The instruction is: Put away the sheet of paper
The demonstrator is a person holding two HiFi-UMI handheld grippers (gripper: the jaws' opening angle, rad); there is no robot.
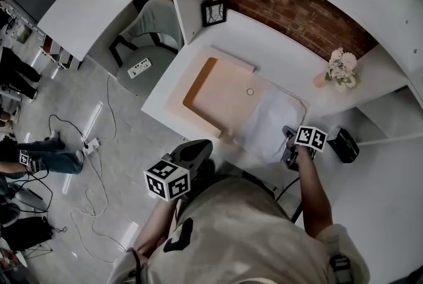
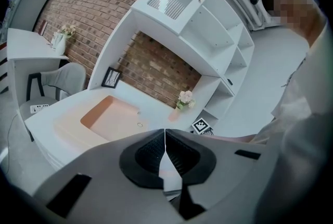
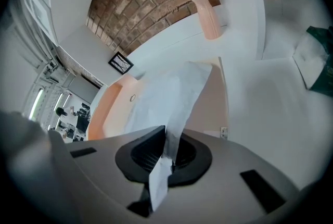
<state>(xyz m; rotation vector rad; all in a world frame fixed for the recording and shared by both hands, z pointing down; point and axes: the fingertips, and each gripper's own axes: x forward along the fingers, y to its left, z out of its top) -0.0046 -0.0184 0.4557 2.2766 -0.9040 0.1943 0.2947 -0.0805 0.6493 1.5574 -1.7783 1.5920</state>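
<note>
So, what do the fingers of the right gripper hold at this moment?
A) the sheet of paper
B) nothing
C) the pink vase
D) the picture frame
A: in the right gripper view, the right gripper is shut on an edge of the sheet of paper, which rises from between them.

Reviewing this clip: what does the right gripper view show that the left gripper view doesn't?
Only the right gripper view: the sheet of paper pinched in the shut right gripper, with a pink vase close behind. Only the left gripper view: the left gripper shut on nothing, and a grey chair. Both: the open peach drawer, the framed picture and the brick wall.
</note>
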